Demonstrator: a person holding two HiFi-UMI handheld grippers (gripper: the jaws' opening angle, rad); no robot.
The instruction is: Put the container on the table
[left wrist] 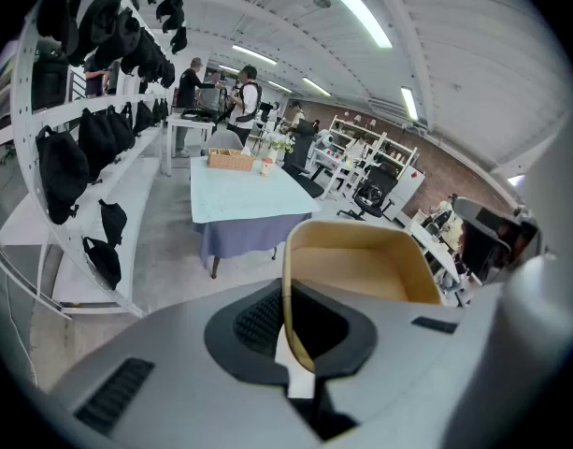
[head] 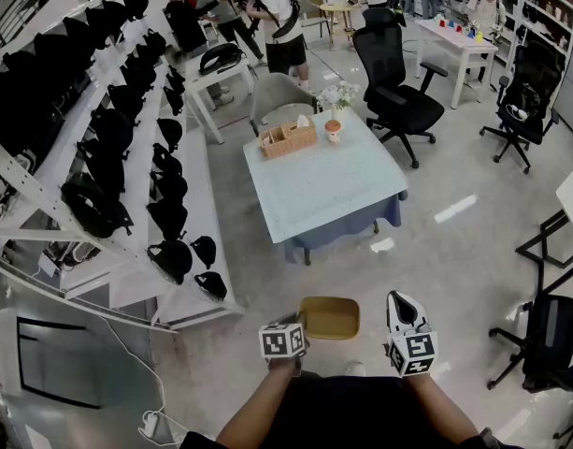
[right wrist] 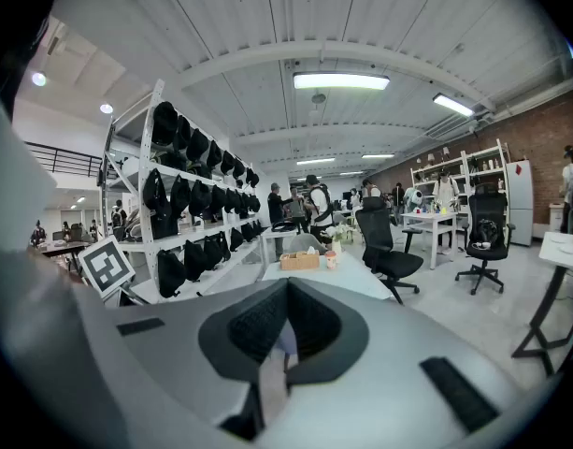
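Tan container (head: 330,318) carried by one wall, with the desk (head: 323,190) still well ahead across the floor.

The left gripper (left wrist: 288,340) is angled downward and its fingers are clamped on a single side wall of the container, which is held out in front, low and in mid-air. The right gripper (head: 405,309) is carried beside it, fingers together with nothing between them. Because only a thin wall is pinched and the rest hangs unsupported, the container could probably swing or slide out of the grip if jolted during the approach. The near desk edge could also be struck if the container is brought in too low. The basket (head: 288,139) and cup (head: 334,130) at the far end could be nudged if it is set down too deep.
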